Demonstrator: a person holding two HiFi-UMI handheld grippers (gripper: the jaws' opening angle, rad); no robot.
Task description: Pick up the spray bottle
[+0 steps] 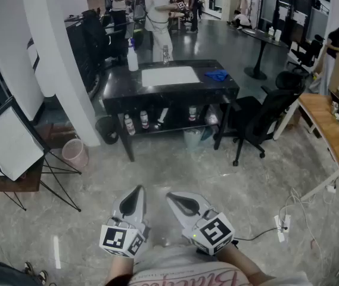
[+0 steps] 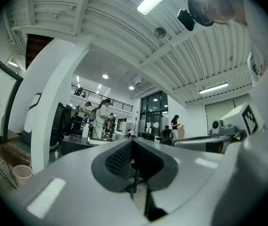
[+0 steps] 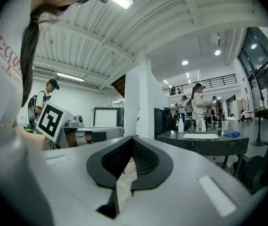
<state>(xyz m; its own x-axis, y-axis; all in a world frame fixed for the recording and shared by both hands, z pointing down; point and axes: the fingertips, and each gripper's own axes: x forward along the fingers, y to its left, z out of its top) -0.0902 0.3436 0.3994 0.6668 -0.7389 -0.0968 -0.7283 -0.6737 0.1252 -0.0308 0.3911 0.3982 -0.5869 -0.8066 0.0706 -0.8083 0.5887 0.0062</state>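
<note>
Head view puts the bottle (image 1: 132, 57) upright on the table's (image 1: 217, 89) far-left corner, at twelve o'clock from my left gripper (image 1: 135, 194) and well apart. At eleven o'clock from my right gripper (image 1: 177, 200), it's slightly farther. Both grippers are pressed together, empty.

I am holding my right gripper (image 3: 133, 138) with its jaws resting together, nothing between them, facing a black table (image 3: 204, 145) where a spray bottle (image 3: 181, 124) is standing near a white sheet (image 3: 200, 135).
</note>
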